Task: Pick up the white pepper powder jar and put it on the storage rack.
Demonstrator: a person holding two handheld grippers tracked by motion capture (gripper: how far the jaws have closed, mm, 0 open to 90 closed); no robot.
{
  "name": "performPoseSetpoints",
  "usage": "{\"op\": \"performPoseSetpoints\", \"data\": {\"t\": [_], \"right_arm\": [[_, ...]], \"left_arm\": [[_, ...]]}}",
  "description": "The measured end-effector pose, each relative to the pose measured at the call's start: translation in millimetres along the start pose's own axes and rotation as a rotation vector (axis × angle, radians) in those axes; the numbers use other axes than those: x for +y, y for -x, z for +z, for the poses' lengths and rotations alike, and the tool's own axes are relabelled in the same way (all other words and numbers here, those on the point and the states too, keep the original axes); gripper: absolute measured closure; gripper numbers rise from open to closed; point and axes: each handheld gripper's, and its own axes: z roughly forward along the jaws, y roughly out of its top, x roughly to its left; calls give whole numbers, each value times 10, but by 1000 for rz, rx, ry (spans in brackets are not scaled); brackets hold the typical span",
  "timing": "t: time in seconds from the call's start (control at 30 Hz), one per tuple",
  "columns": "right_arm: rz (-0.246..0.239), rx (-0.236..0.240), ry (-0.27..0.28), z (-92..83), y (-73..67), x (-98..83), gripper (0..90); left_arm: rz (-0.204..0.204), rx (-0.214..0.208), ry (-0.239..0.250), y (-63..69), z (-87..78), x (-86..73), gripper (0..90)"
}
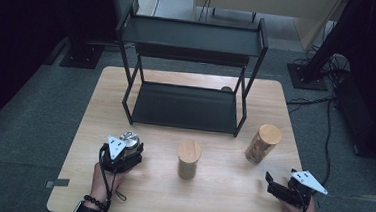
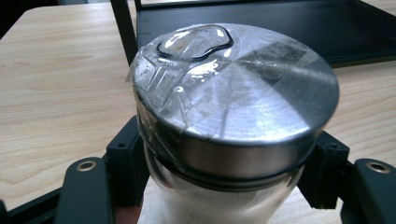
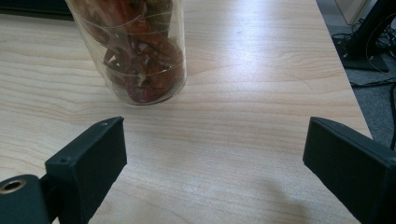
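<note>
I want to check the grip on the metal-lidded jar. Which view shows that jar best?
The left gripper view: the metal-lidded jar sits close up, clamped between the left hand-held gripper jaws. The high view shows it small and half hidden; the right gripper view faces another jar.

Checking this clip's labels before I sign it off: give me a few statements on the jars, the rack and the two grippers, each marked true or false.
1. The left gripper is shut on the metal-lidded jar. True.
2. The right gripper holds the jar of red dried contents. False: its jaws stand open over bare table, and that jar stands apart, ahead of them.
3. Two jars with wooden lids stand on the table. True: the middle jar and the one to its right.
4. The middle jar stands on the lower shelf of the black rack. False: it stands on the table in front of the rack.
5. The metal-lidded jar lies on its side. False: it stands upright.
</note>
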Motion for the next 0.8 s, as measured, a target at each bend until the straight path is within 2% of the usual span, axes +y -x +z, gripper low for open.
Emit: {"op": "performPoseSetpoints", "data": {"t": [0.27,0.37,0.6,0.8], "right_arm": [[0,3,0,-2,-2,0,55],[5,-1,-5,2,2,2,25],[8,-2,-4,1,3,3,22],[8,1,-2,0,2,2,22]], "left_arm": [[14,3,-7,34,95,73,314],[10,3,-4,56,138,121,314],[-5,-9,2,114,217,277,314],[18,-4,4,173,300,401,314]]}}
